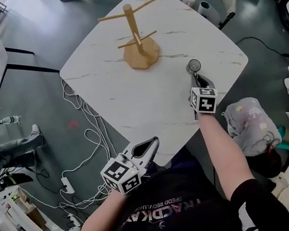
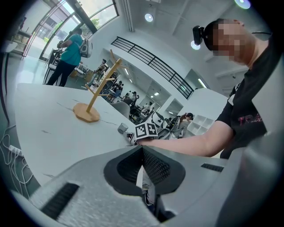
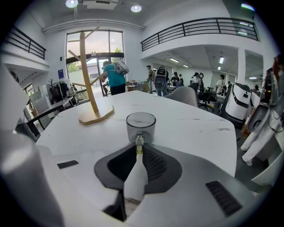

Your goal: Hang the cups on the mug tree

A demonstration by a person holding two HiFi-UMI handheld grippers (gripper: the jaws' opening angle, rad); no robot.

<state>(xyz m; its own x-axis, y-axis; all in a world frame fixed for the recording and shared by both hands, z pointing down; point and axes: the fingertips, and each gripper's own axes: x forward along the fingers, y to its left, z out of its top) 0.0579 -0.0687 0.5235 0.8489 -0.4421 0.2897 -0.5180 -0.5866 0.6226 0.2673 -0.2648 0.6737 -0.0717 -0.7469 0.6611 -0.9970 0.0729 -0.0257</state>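
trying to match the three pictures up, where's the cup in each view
Head view: cup right of centre, at the tips of the right tool.
Left gripper view: cup small, near centre, beside the right tool.
Right gripper view: cup at centre, handle pinched in the tool.
Shared landmark: the mug tree, left of the cup in every view.

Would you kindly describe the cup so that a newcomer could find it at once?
Start at the white marble table. Right of the wooden mug tree, near the table's edge, stands a grey cup. It is the only cup there, its handle pinched by the right gripper.
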